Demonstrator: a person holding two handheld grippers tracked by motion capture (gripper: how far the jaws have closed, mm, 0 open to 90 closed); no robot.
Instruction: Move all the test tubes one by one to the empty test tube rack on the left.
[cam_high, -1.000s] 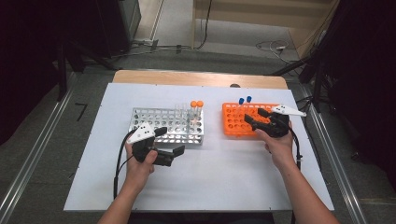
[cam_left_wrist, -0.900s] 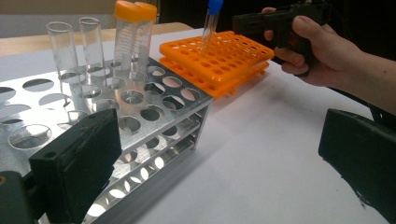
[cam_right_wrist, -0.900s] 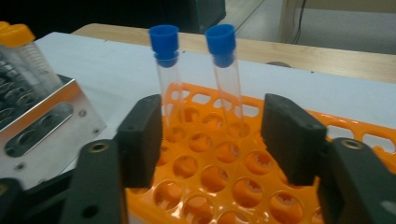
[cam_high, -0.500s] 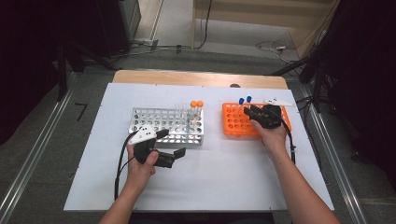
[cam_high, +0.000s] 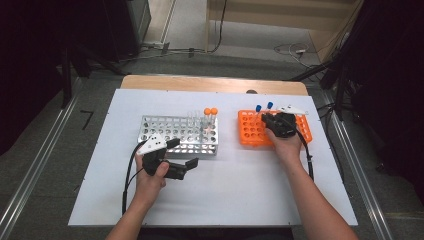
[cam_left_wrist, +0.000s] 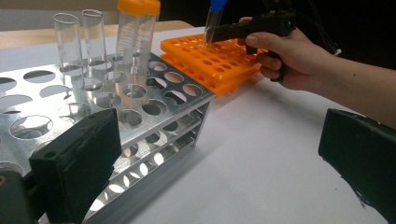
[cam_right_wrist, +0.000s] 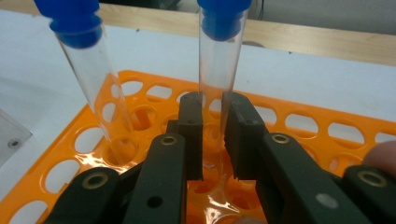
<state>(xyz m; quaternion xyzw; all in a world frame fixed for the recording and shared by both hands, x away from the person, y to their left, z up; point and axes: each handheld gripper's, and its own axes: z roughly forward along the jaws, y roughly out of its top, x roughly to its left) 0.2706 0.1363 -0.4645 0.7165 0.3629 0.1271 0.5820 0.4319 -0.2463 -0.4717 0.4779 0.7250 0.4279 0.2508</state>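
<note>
Right gripper (cam_right_wrist: 213, 135), held in a person's right hand (cam_high: 288, 146), has just closed its black jaws on the lower part of a clear tube with a blue cap (cam_right_wrist: 219, 70), which stands upright in a hole of the orange rack (cam_right_wrist: 327, 128). Its pads press the glass from either side. Beside that tube, on the side of the orange rack that faces the metal rack, a second blue-capped tube (cam_right_wrist: 88, 70) leans in its own hole, free of the jaws. From above, both blue caps rise at the far edge of the orange rack, the gripped one (cam_high: 269, 106) just beyond the gripper's body and the other (cam_high: 258, 108) next to it.

Well apart from the orange rack, toward the person's left, a silver metal rack (cam_high: 170, 131) sits on the white table (cam_high: 240, 185). Its end nearest the orange rack holds two orange-capped tubes (cam_high: 210, 116) and a few open clear tubes (cam_left_wrist: 79, 44).

Left gripper (cam_high: 181, 157) rests just in front of the metal rack, on the person's side, in the left hand (cam_high: 150, 175). Its jaws stand wide apart with nothing between them; in its own view one pad (cam_left_wrist: 77, 168) sits close against the metal rack's near corner.
</note>
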